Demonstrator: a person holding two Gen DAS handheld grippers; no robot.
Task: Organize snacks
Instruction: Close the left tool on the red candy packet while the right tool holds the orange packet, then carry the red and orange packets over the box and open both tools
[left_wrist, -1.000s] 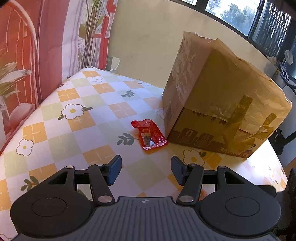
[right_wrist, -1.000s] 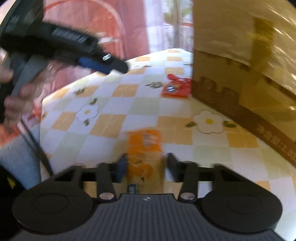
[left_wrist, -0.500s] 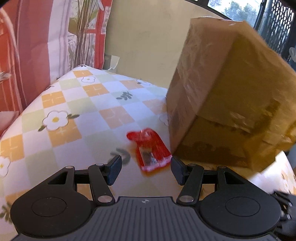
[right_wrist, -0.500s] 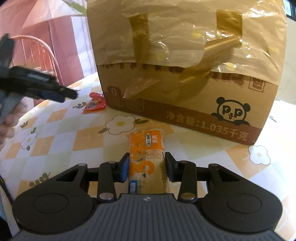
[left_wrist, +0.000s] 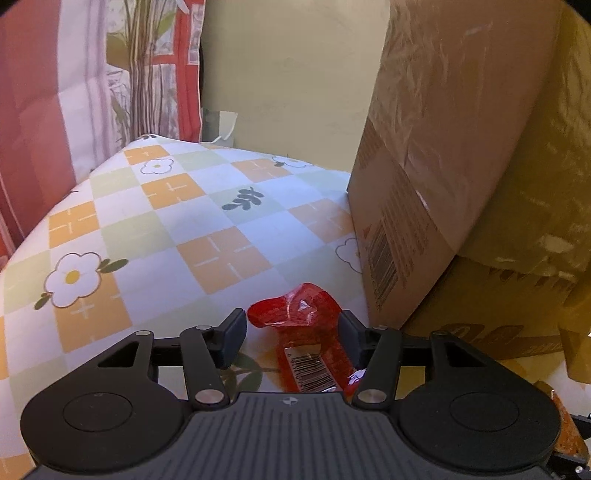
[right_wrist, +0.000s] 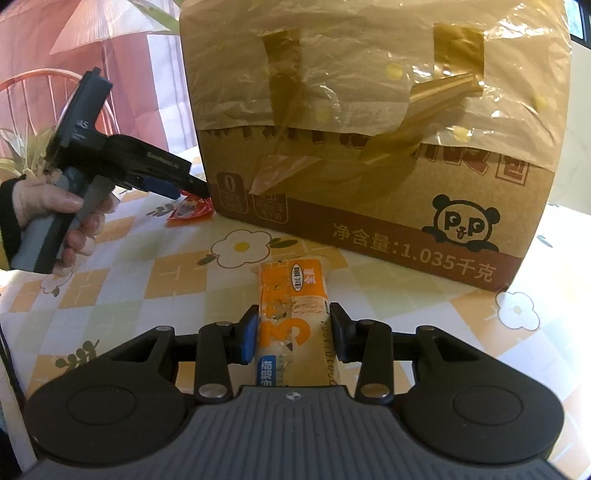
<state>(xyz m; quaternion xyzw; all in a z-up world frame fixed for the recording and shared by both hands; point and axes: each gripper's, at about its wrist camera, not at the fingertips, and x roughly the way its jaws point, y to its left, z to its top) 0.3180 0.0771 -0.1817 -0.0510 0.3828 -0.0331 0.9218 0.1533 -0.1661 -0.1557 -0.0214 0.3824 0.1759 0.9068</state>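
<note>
Both snacks are out on the bench (left_wrist: 207, 221), with its checked orange, green and white flowered cloth, and neither has gone anywhere yet, so I'd say the sorting is barely begun.

The left gripper (left_wrist: 291, 334) is down low with its jaws wide, one on each side of the crinkled red plastic snack packet (left_wrist: 306, 332). The packet lies flat on the cloth just beside the corner of the big brown cardboard box (right_wrist: 369, 177) that is draped in clear film and tape. The right jaw looks close to the packet's edge, but I can't tell if it touches.

The right gripper (right_wrist: 293, 334) has its jaws set narrowly around the orange and white oblong snack bar in its wrapper (right_wrist: 293, 306), which lies lengthwise in front of the box's panda-printed side. The pads sit right against the wrapper, though I cannot say it is pinched.

What's left, by my reckoning: close on each, lift, and place them wherever they belong, likely the box.
</note>
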